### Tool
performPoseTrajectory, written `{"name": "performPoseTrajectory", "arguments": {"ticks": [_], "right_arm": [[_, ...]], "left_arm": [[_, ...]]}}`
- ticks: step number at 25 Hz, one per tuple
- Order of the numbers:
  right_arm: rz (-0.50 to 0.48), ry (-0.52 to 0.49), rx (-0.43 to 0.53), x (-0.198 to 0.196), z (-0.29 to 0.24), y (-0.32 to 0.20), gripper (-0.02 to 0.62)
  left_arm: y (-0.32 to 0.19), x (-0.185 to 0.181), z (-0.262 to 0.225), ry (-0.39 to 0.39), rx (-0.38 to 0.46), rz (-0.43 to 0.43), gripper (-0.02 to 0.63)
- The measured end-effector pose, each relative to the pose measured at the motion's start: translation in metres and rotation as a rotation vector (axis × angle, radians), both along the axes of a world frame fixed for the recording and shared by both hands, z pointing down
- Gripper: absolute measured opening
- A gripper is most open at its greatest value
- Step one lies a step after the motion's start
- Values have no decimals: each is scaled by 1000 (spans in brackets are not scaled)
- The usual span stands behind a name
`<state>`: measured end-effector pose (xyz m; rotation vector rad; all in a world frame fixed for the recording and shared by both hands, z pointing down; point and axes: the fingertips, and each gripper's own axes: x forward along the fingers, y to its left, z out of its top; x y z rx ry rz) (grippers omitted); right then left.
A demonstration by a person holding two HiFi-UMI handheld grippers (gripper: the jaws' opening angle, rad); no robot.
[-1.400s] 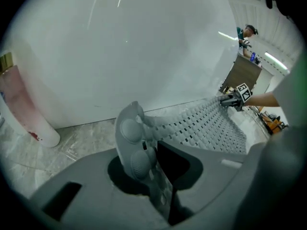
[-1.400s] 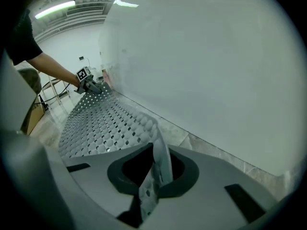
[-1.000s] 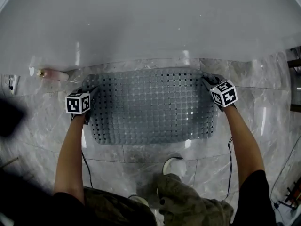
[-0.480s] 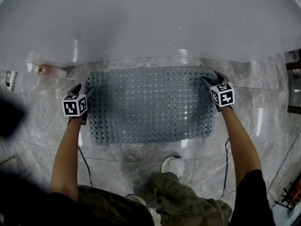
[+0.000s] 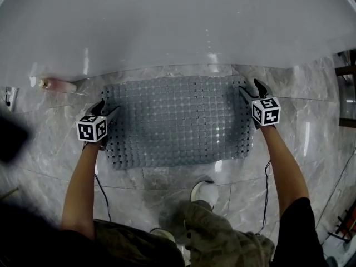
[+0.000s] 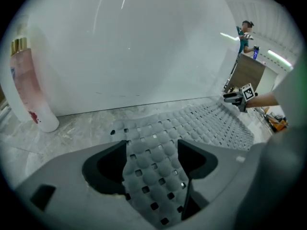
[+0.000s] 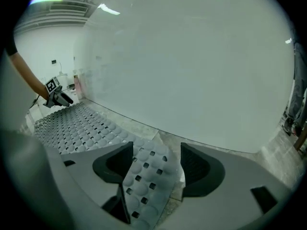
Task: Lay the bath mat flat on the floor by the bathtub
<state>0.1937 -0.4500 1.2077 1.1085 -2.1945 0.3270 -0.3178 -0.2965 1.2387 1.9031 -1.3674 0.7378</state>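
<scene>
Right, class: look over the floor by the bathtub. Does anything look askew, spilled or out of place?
Nothing stands out. The bath mat lies flat, square to the bathtub; its ends sit loose between the left tongs, open, and the right tongs, opening.

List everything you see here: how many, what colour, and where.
mat: 1, grey with holes, on the floor along the tub
tub: 1, white, across the top of the head view
bottle: 1, pink with a gold cap, by the tub, left of the mat
floor: grey marble tiles
bystander: 1, far off in the left gripper view
shoe: 1, white, just below the mat's near edge
cables: 2, dark, one beside each arm
left gripper: 1, grey, jaws apart, the mat's far left corner between them
right gripper: 1, grey, jaws opening, the mat's far right corner between them
arms: 2, bare
</scene>
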Motion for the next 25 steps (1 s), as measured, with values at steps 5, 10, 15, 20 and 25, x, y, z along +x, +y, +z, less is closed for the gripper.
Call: {"name": "performPoseTrajectory", "arguments": {"ticks": [5, 10, 15, 20, 25], "right_arm": [[-44, -68, -20, -17, 0, 29, 272], [-90, -87, -147, -31, 32, 59, 273], [-88, -44, -186, -30, 50, 65, 272], [-72, -102, -195, -31, 38, 66, 272], [-90, -164, -148, -40, 8, 74, 272]], "left_arm": [[11, 12, 4, 90, -54, 10, 333], [37, 25, 26, 44, -138, 124, 345], [37, 26, 24, 104, -105, 58, 360], [38, 30, 7, 101, -65, 160, 370], [62, 19, -21, 190, -74, 195, 369]]}}
